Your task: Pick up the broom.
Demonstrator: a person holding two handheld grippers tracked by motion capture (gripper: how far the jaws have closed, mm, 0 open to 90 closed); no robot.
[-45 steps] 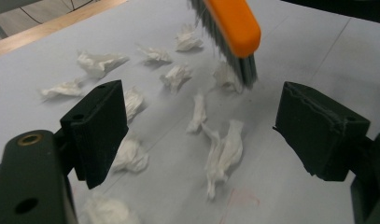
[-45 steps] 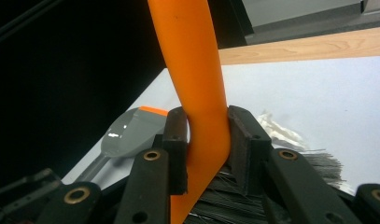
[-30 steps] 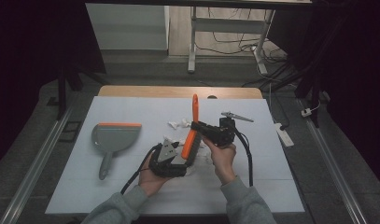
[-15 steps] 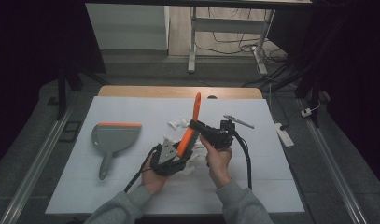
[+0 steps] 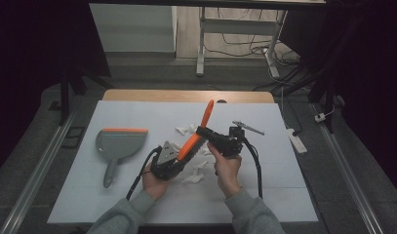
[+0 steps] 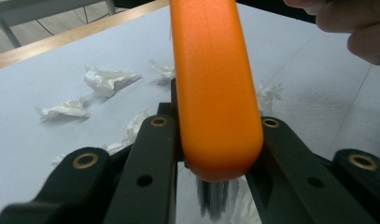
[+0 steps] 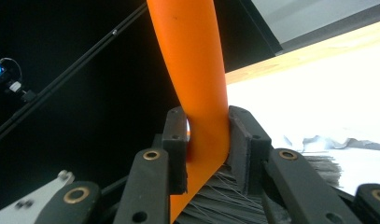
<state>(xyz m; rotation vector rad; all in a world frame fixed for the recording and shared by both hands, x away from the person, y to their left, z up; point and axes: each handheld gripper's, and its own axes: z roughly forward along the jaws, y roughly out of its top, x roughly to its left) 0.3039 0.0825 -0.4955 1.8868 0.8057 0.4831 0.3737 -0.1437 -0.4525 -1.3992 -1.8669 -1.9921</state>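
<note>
Slanting up over the middle of the table (image 5: 113, 195), the brush (image 5: 198, 131) is an orange plastic piece with dark bristles along its lower side and a handle that tapers to a rounded tip. It hangs in the air between the two grippers, its tip pointing up and away from the person, above a scatter of white paper scraps (image 5: 192, 178).

The left gripper (image 5: 174, 163) sits low, in the left hand (image 5: 154, 180), which comes up from the near edge with the forearm in a grey sleeve. Its jaws have just been closing, and in the left gripper view they stand against both sides of the broad orange body, with bristles showing below it, so this claw is pinching the brush at its lower end.

The right gripper (image 5: 202, 131) is held higher in the right hand (image 5: 226, 165), its body lying nearly level and its jaws pointing left toward the handle. In the right gripper view the pads (image 7: 239, 140) press on either side of the narrow orange neck just above the bristles, so this claw is pinching the brush too. The two hands are near each other, the right a little farther from the person.

A grey dustpan (image 5: 117, 144) with an orange lip lies flat on the table, well to the left of the hands.
</note>
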